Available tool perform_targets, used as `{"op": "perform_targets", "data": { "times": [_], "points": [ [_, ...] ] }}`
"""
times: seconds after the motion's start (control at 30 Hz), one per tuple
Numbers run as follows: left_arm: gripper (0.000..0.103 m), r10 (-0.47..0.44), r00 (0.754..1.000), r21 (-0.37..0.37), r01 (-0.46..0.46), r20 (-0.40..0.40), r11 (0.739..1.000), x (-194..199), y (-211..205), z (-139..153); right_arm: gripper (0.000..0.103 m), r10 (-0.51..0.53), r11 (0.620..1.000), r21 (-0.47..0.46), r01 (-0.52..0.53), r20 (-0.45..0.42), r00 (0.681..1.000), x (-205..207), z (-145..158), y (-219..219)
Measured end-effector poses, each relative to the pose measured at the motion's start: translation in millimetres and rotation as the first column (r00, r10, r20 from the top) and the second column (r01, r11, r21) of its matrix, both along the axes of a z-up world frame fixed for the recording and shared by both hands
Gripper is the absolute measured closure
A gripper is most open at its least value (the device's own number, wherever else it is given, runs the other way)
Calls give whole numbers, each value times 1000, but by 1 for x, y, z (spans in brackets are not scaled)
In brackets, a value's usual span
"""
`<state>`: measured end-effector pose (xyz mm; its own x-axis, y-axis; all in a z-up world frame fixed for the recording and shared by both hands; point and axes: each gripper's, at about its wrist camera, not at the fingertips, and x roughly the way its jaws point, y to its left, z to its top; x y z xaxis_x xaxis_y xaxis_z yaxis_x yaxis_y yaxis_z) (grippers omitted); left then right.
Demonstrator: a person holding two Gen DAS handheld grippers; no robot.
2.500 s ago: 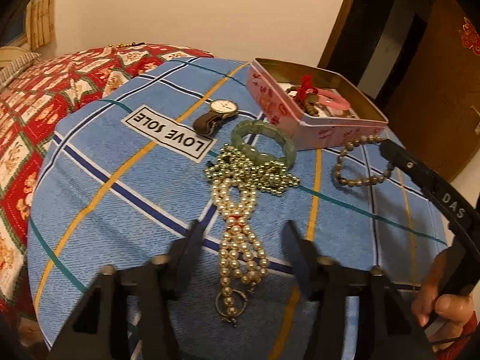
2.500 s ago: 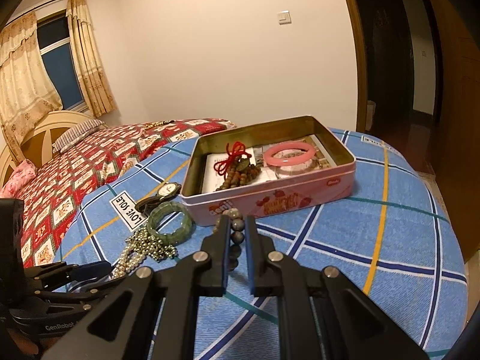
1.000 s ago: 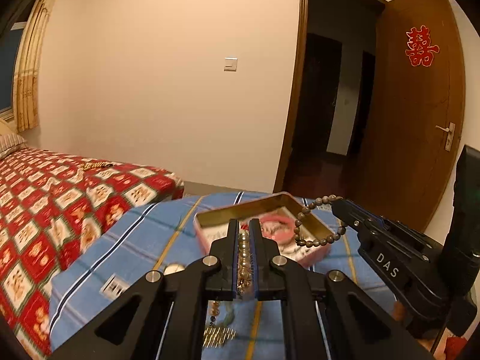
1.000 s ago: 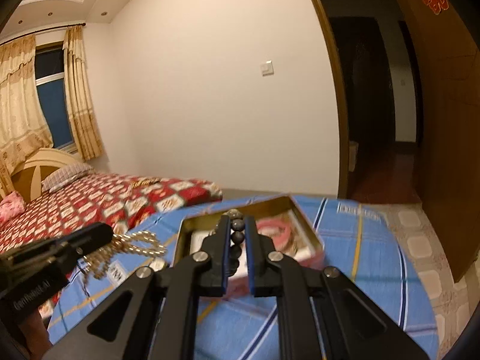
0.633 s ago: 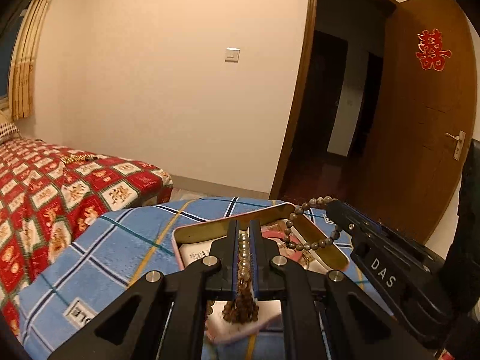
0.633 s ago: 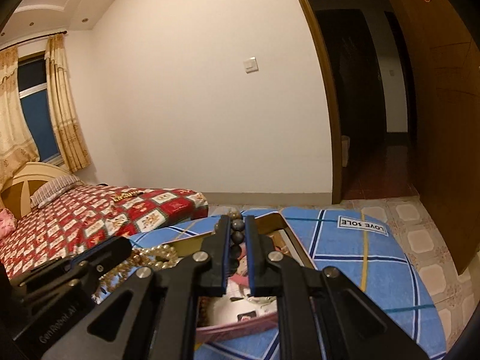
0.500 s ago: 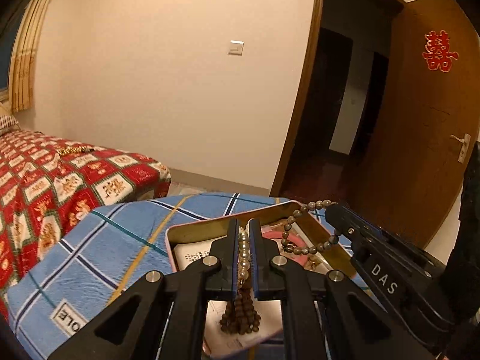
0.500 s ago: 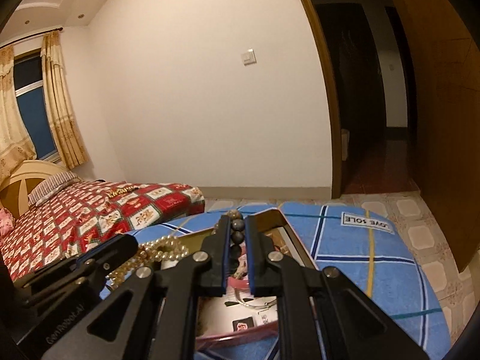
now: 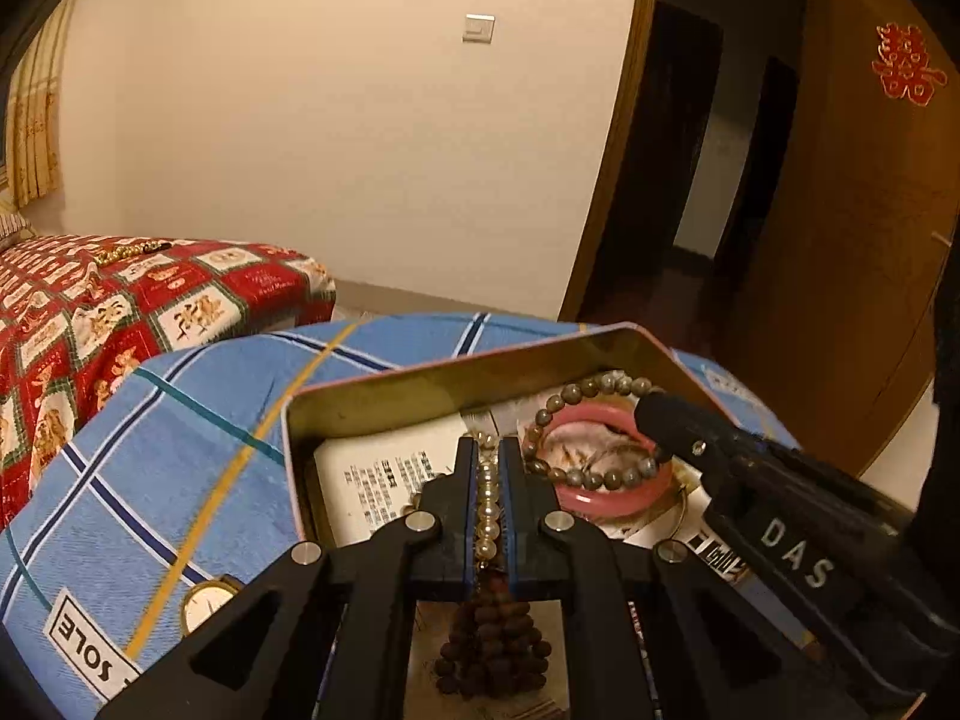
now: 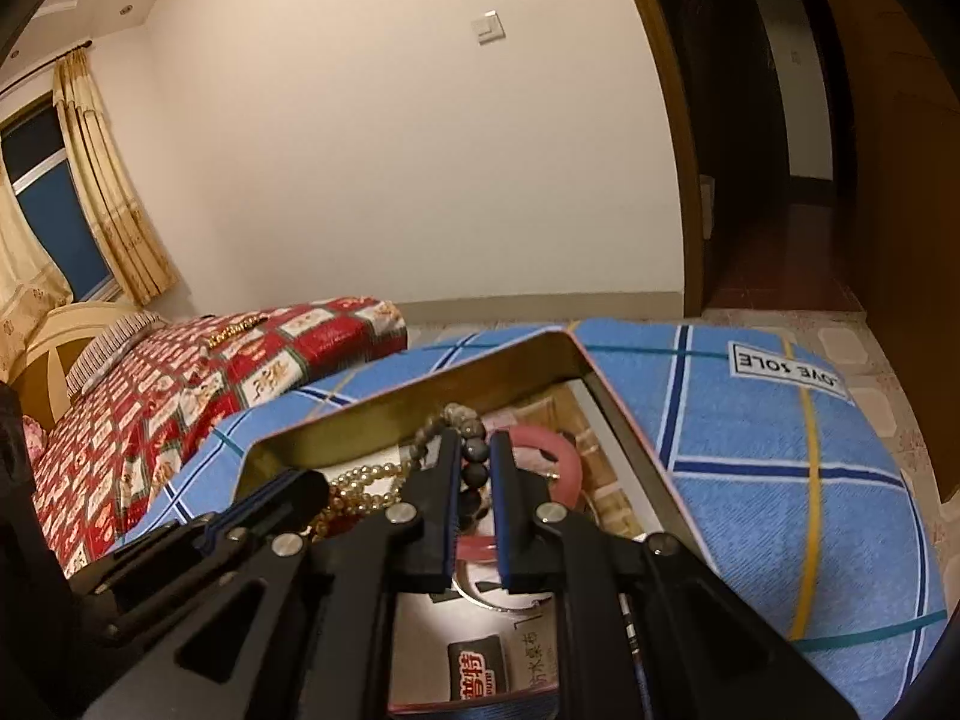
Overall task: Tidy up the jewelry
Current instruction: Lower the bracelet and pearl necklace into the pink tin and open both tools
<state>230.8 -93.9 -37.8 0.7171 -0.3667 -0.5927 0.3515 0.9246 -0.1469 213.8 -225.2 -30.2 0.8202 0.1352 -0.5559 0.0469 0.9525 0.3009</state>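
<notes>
Pearl necklace point(image 9: 487, 495) clamped in left gripper point(image 9: 489, 450), grey bead bracelet point(image 9: 591, 426) pinched in right gripper point(image 10: 474, 450). Both lifted off blue checked cloth point(image 9: 180, 420) a moment ago, now hang inside pink tin point(image 9: 384, 387) near its far wall. Release likely next. Tin already holds pink bangle point(image 9: 606, 495), brown bead string point(image 9: 489, 654), printed card point(image 9: 384, 474). Watch point(image 9: 207, 600) left on cloth beside tin's near-left corner.
</notes>
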Motion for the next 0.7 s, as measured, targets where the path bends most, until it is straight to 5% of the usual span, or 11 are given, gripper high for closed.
{"op": "perform_targets", "data": {
  "times": [0.2, 0.23, 0.3, 0.33, 0.37, 0.47, 0.57, 0.63, 0.7],
  "points": [
    [97, 15, 1000, 43, -15, -1, 999, -2, -5, -3, 86, -8, 1000, -3, 8, -24, 1000, 2, -3, 1],
    [97, 22, 1000, 44, -22, -3, 999, -1, -4, -3, 81, -13, 1000, 1, 13, -31, 999, 1, -3, 0],
    [97, 35, 999, 55, -35, -12, 998, 0, -5, -5, 53, -23, 1000, 8, 23, -36, 999, 1, -3, -1],
    [97, 37, 999, 61, -36, -15, 997, 3, -4, -6, 31, -40, 999, 7, 40, -18, 999, -3, -1, -3],
    [97, 34, 999, 72, -33, -16, 997, 1, -5, -6, 22, -55, 998, 4, 55, 2, 999, -5, 2, -3],
    [89, 24, 1000, 101, -23, -7, 995, -2, -10, -6, 21, -97, 995, -26, 99, 75, 992, -17, 12, -5],
    [63, 19, 1000, 123, -21, 19, 992, -10, -14, -3, 20, -135, 989, -47, 140, 93, 986, -19, 14, -7],
    [33, 27, 998, 119, -33, 50, 992, -15, -14, 1, 19, -149, 987, -45, 154, 93, 984, -19, 13, -9],
    [31, 41, 995, 104, -51, 94, 993, -21, -11, 6, 18, -165, 985, -43, 170, 96, 982, -20, 13, -11]
  ]
}}
